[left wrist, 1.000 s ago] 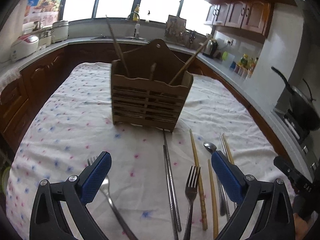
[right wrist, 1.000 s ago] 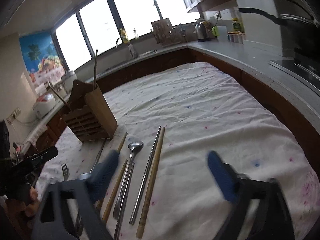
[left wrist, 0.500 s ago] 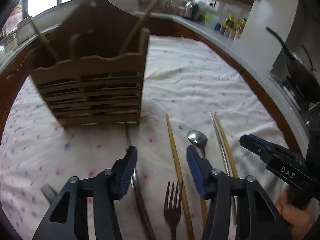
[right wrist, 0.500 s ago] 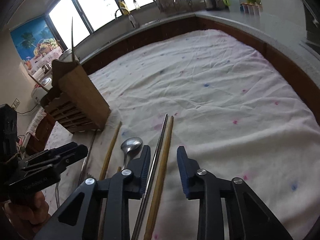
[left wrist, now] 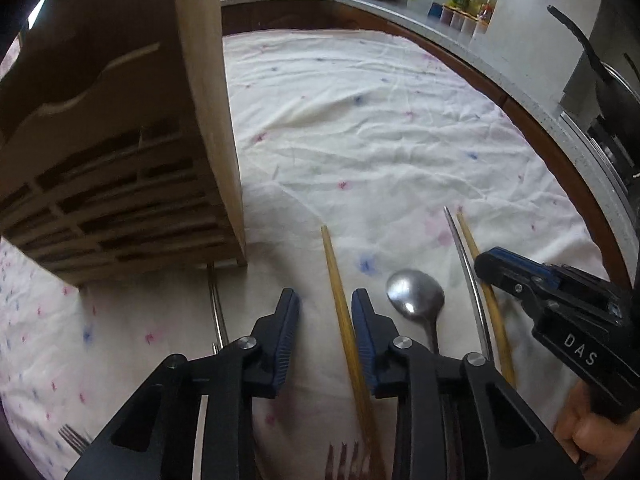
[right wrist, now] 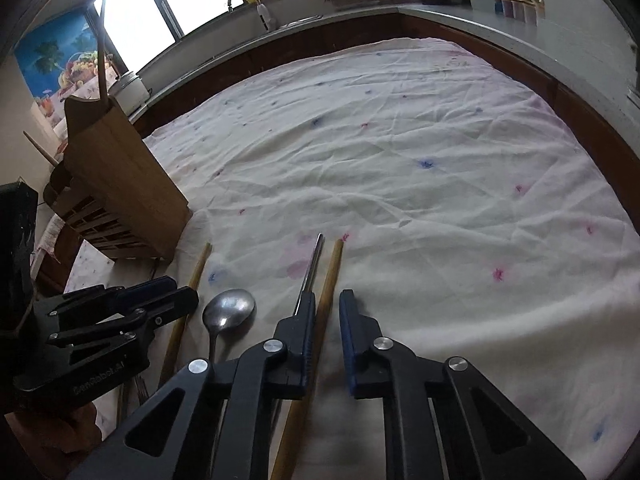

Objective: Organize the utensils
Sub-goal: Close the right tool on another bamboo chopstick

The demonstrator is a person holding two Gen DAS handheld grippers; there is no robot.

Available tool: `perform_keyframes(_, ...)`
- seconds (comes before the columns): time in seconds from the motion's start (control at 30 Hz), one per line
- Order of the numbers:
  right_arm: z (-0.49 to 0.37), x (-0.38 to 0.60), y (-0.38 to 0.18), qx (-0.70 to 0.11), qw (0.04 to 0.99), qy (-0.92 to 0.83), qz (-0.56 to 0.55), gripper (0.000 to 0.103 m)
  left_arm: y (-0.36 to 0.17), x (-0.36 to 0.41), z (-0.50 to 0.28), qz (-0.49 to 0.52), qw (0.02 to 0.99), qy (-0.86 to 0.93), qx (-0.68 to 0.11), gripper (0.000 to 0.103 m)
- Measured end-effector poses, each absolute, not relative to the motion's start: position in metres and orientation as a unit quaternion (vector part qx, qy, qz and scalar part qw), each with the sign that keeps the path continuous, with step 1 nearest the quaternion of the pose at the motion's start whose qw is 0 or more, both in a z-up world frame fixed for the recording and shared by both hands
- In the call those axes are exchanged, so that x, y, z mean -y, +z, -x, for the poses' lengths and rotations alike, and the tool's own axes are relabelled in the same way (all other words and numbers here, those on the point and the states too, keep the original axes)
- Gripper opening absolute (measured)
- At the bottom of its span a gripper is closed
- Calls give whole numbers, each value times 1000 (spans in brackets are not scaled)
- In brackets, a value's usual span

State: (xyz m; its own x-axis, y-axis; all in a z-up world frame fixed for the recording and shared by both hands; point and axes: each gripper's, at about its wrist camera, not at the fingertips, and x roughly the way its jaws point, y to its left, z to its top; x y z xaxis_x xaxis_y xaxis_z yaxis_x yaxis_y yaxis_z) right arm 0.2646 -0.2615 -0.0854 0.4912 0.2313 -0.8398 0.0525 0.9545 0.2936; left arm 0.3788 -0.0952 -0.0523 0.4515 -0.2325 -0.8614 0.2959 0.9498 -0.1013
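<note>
— Any lettering showing?

— "DAS" is reading white on the right tongs [left wrist: 494,266]; the left tongs [left wrist: 325,316] bear a faint, unreadable word.

— And the utensils?

— A wooden chopstick [left wrist: 340,304] is lying between the left tongs' spread blue pads, beside a steel spoon [left wrist: 416,294]. The right tongs are straddling, half spread, another wooden chopstick [right wrist: 328,280] on the tabletop [right wrist: 400,160], near the slatted wooden holder [right wrist: 120,184].

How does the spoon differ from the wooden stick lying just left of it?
The spoon is shiny grey metal; the wooden chopstick is matte and yellowish. The spoon ends in a broad rounded bowl, while the chopstick is a thin straight rod. The chopstick runs between the left gripper's open fingers; the spoon lies outside them, to their right. Both lie flat on the tablecloth, pointing about the same way.
</note>
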Motion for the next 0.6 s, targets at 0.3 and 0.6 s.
perform_keyframes(0.3, -270, 255, -86, -499, 858, 56, -110, 10, -58, 115, -385, -61, 855, -156, -492, 12)
perform_keyframes(0.6, -259, 269, -75, -486, 857, 59, -161, 6, -45, 97, -377, -17, 860, -163, -484, 5)
